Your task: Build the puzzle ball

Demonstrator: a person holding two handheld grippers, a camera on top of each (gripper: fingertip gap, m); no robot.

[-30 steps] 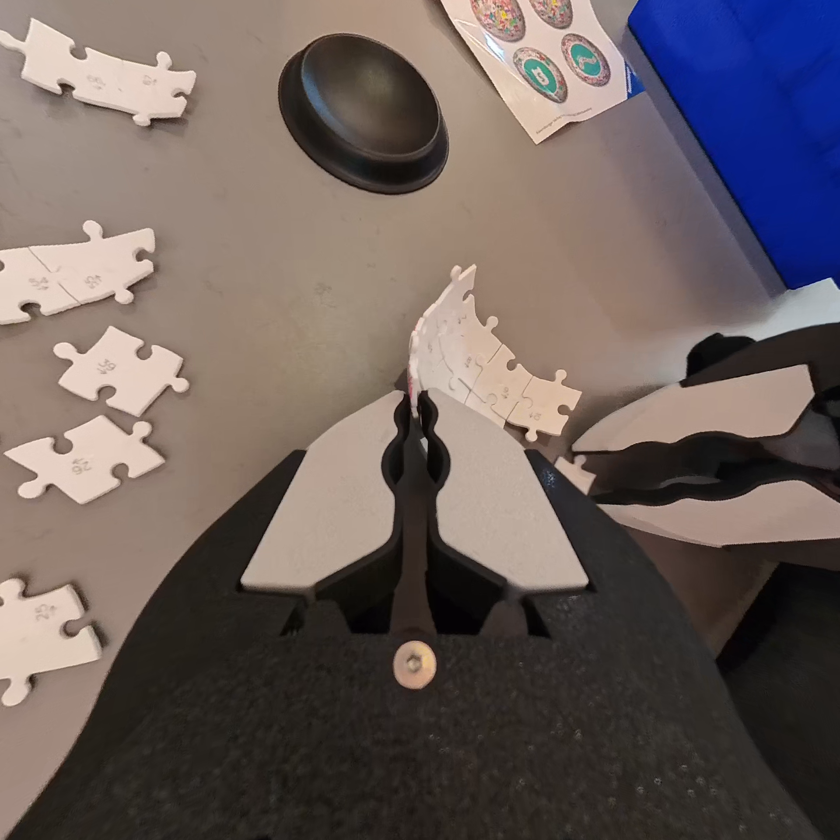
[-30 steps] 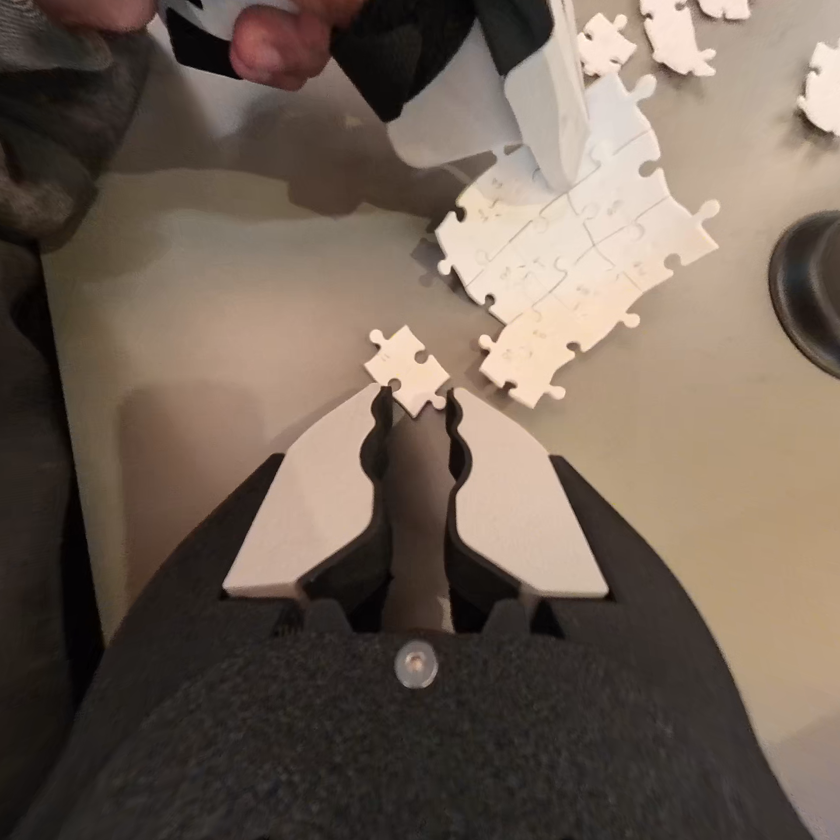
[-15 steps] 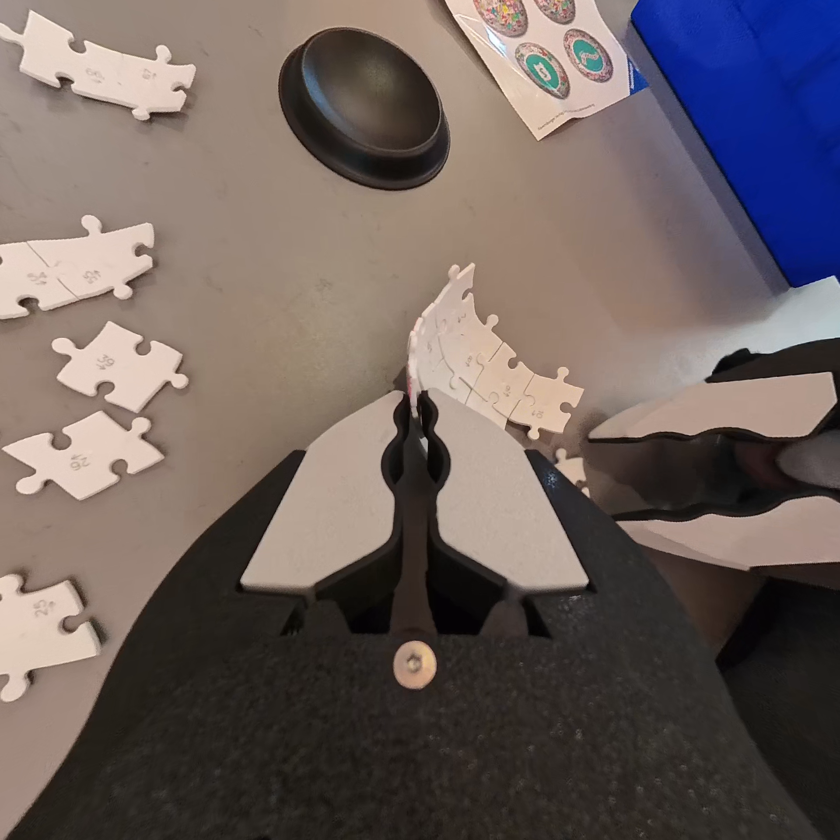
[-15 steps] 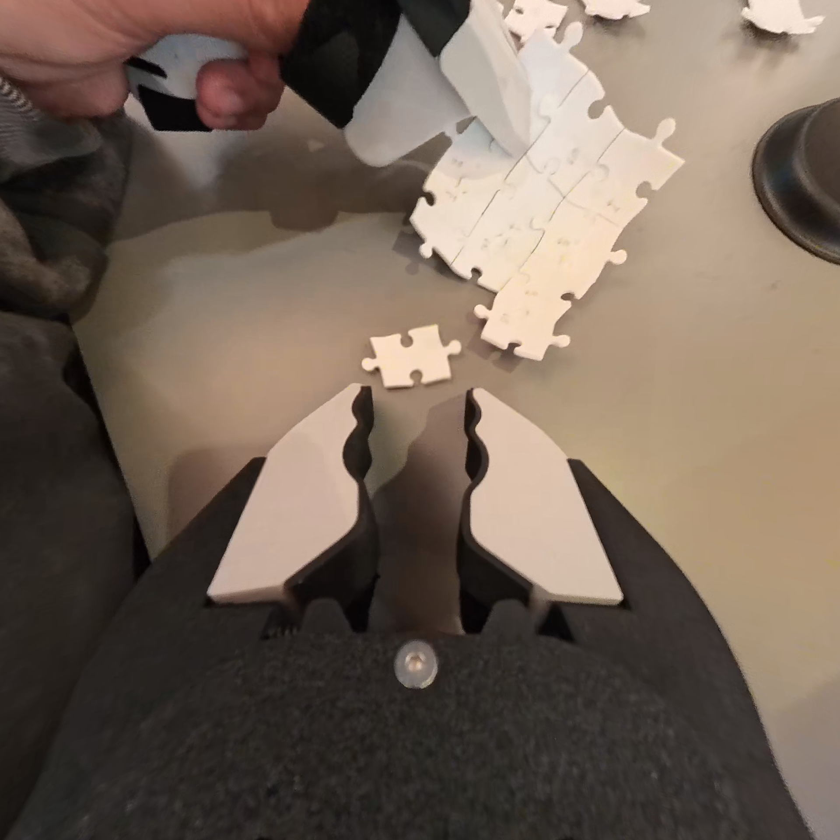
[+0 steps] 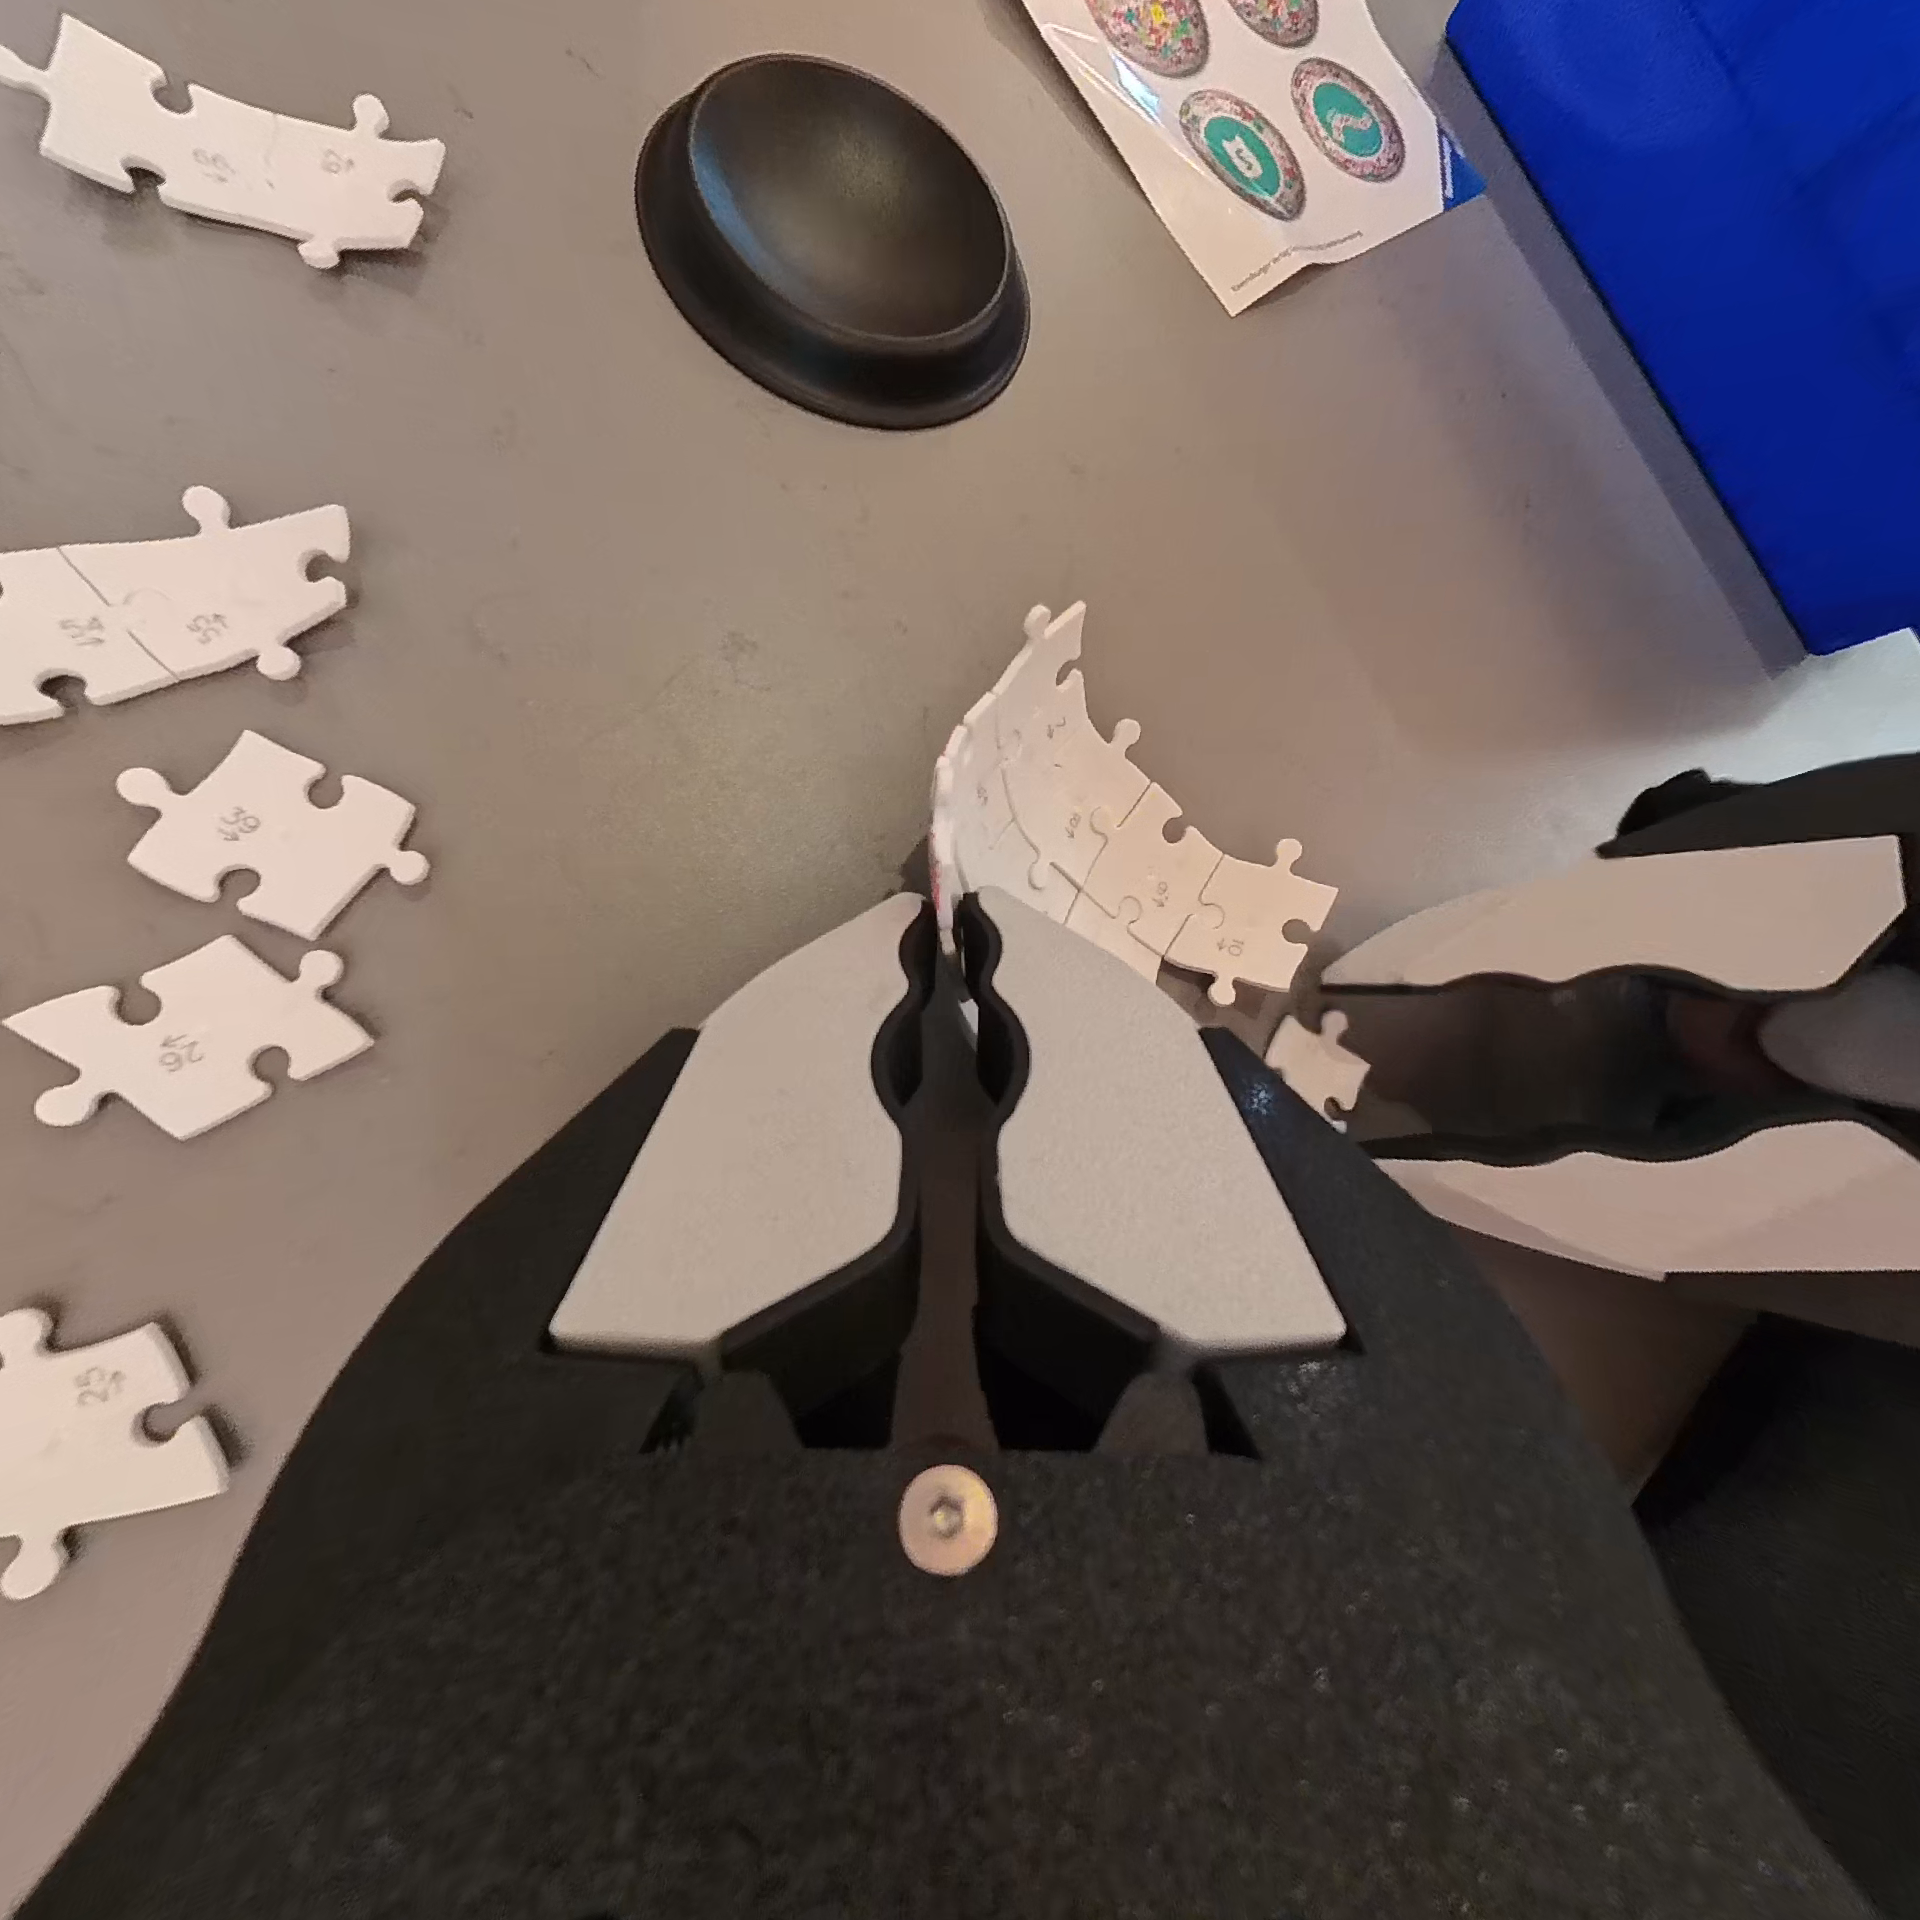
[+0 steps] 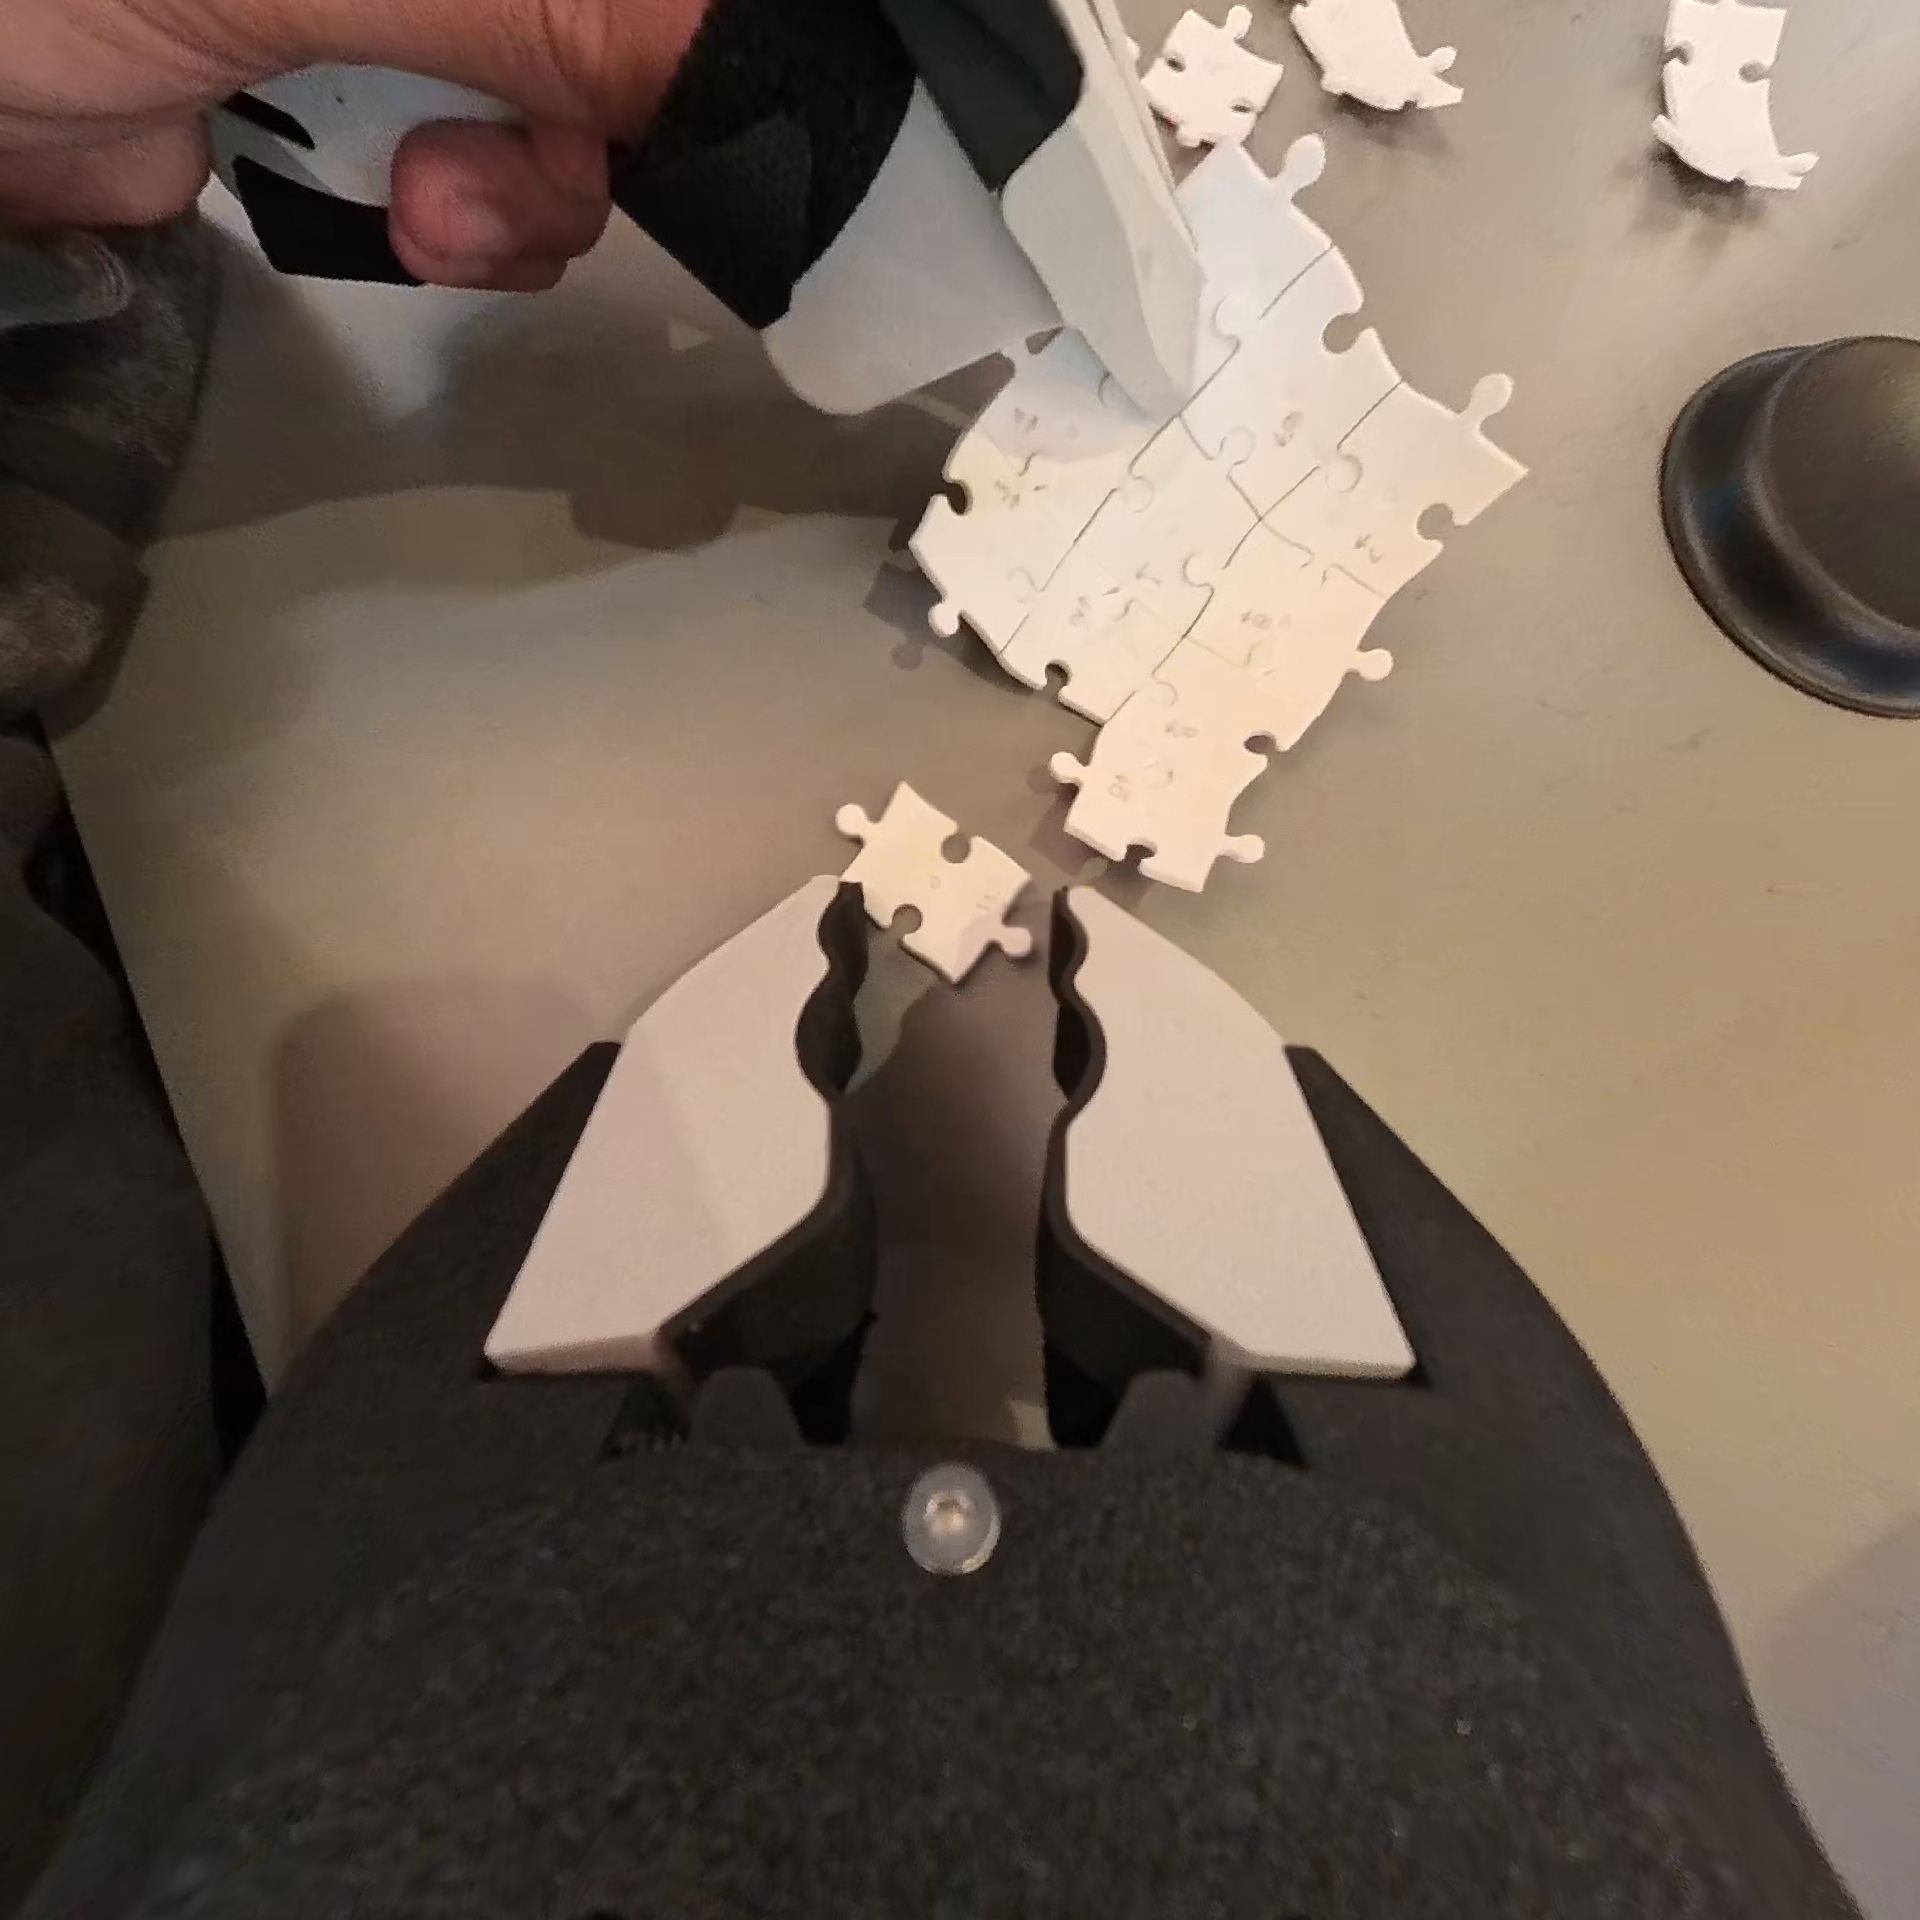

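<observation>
1. While the right gripper (image 6: 951,904) sat low over the grey table (image 6: 1455,1039), its fingers were spread wide with nothing pinched between them. A single loose puzzle piece (image 6: 935,883) lay flat on the table right at the tips, touching or nearly touching the left finger tip; couldn't tell which.
2. Just past that piece was the assembled curved section (image 6: 1216,540) of the puzzle ball, a bunch of white pieces already locked together, its lowest piece hanging off the near end.
3. The left gripper (image 5: 951,914) had its fingers squeezed narrow, clamped on the edge of that curved section (image 5: 1101,842), holding it tilted up off the table so it curled. From the right wrist view you could see a hand (image 6: 312,114) gripping that tool's handle.
4. Off to the left gripper's left, a handful of loose white pieces (image 5: 270,831) lay scattered, some single, some joined in pairs (image 5: 166,613), all well apart from the built section.
5. Farther back was a black round stand (image 5: 831,239), dished on top, sitting alone.
6. Farthest out, a printed sheet (image 5: 1278,135) with round pictures lay beside a blue box (image 5: 1714,260) at the table's edge.
</observation>
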